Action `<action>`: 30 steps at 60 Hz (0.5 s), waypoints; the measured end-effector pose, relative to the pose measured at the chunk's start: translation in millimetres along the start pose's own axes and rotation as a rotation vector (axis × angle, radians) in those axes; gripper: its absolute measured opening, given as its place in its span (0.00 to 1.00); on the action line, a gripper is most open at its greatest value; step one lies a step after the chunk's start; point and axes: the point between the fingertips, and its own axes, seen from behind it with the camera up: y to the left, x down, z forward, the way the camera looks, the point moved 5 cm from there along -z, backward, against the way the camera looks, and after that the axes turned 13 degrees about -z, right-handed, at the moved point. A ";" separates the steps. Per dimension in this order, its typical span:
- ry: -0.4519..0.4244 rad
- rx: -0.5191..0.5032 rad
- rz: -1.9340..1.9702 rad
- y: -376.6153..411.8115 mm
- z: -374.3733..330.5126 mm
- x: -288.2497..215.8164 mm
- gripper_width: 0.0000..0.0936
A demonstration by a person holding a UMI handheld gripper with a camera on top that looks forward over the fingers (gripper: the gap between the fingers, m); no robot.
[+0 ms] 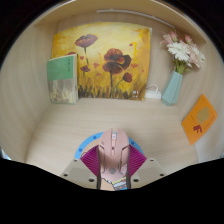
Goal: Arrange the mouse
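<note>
A pale pink computer mouse (113, 152) sits between my gripper's (113, 163) two fingers, its nose pointing away from me over the light wooden desk (60, 140). The magenta pads (92, 159) press against both of its sides. The mouse's rear end runs down between the fingers and is partly hidden there. I cannot tell whether the mouse rests on the desk or is lifted just above it.
A flower painting (102, 60) leans on the back wall. A green-and-white book (62, 78) stands left of it. A pale blue vase (173, 87) with pink flowers stands at the right, an orange card (199, 118) beside it, and a small white object (152, 94) near the vase.
</note>
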 end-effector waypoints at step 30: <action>0.093 -0.071 0.065 10.3 28.9 53.9 0.51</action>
